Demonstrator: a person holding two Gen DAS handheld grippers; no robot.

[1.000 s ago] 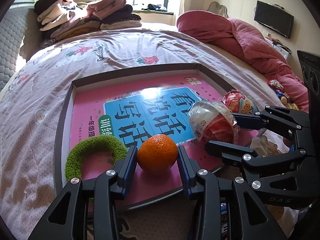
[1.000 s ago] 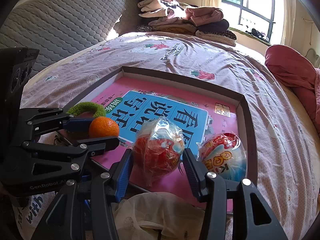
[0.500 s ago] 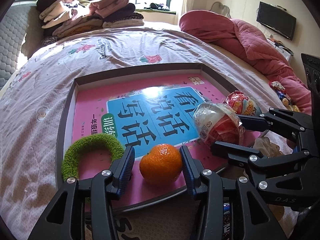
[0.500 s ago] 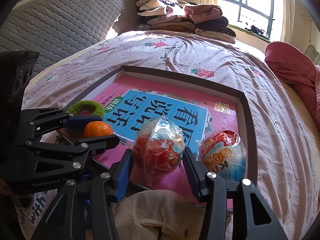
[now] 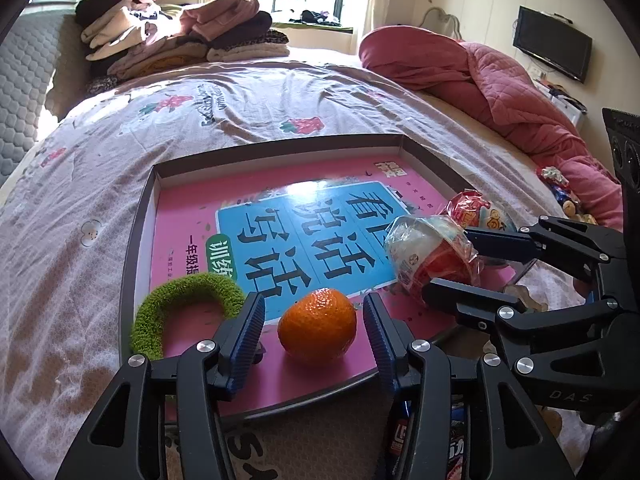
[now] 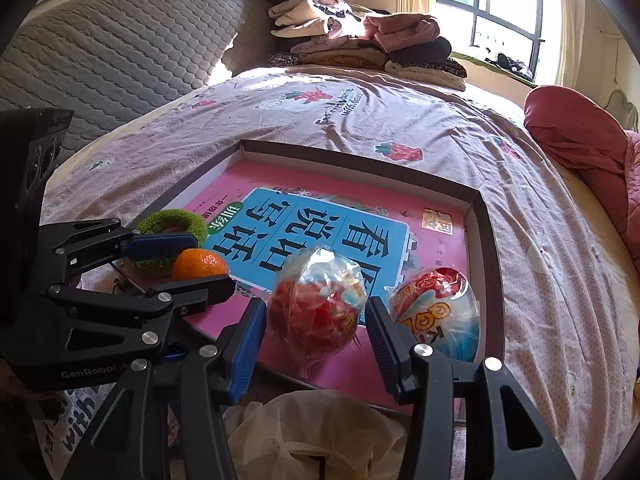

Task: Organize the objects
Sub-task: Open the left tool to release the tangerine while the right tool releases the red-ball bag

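A shallow dark-rimmed tray (image 5: 136, 240) with a pink and blue book cover inside lies on the bed. A tangerine (image 5: 317, 330) rests on it near the front edge. My left gripper (image 5: 314, 320) straddles it with jaws opening, and a gap shows on each side. A green fuzzy ring (image 5: 180, 300) lies just left of it. My right gripper (image 6: 316, 320) is shut on a red ball in clear wrap (image 6: 318, 312), both pads against the wrap. A second wrapped ball (image 6: 436, 312) sits in the tray's right front corner (image 6: 486, 240).
Folded clothes (image 5: 180, 36) are stacked at the head of the bed, by a grey quilted headboard (image 6: 100, 60). A pink quilt (image 5: 500, 72) is heaped on the right. A crumpled plastic bag (image 6: 312, 432) lies in front of the tray.
The left jaws have spread apart off the tangerine, which now sits free on the tray. The right gripper and its wrapped ball have not moved.
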